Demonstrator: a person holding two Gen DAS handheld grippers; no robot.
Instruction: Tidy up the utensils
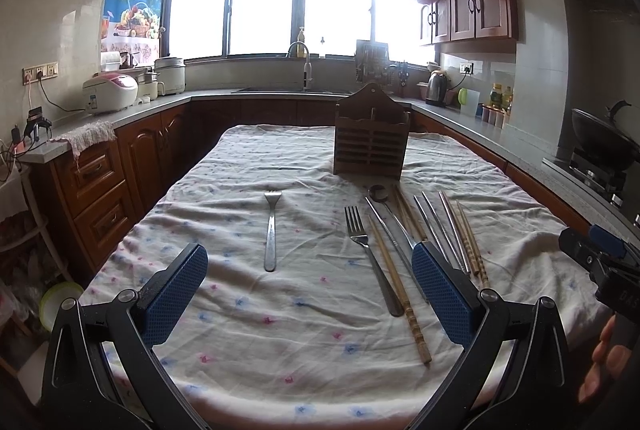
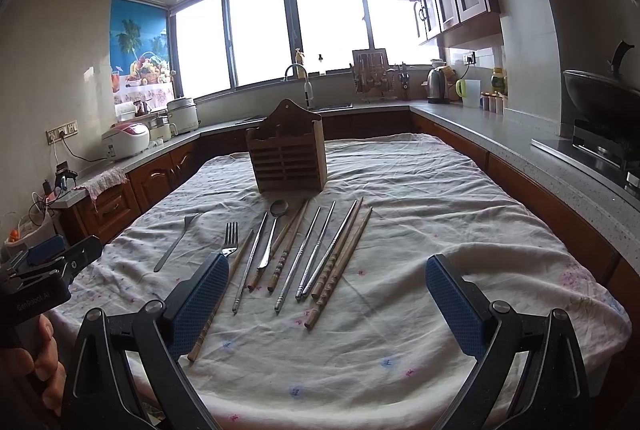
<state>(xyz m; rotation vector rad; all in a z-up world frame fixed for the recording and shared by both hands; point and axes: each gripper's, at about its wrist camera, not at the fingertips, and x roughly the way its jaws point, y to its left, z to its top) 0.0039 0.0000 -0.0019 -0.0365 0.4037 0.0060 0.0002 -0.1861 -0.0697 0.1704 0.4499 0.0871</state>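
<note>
A wooden slatted utensil holder (image 1: pixel 371 146) (image 2: pixel 287 158) stands upright at the far middle of the cloth-covered table (image 1: pixel 280 330) (image 2: pixel 400 330). A lone fork (image 1: pixel 271 230) (image 2: pixel 176 242) lies left of the others. A second fork (image 1: pixel 370 250) (image 2: pixel 230 239), a spoon (image 1: pixel 384 206) (image 2: pixel 276 218), and several wooden chopsticks (image 1: pixel 400 290) (image 2: pixel 340 266) and metal chopsticks (image 1: pixel 440 230) (image 2: pixel 316 250) lie side by side in front of the holder. My left gripper (image 1: pixel 310 294) is open and empty above the near cloth. My right gripper (image 2: pixel 326 306) is open and empty over the chopstick ends.
Kitchen counters run along both sides and the back. Rice cookers (image 1: pixel 110 92) stand on the left counter, a kettle (image 2: pixel 436 84) at the back right, and a wok on the stove (image 2: pixel 600 98) at right. A sink tap (image 1: pixel 306 70) stands under the window.
</note>
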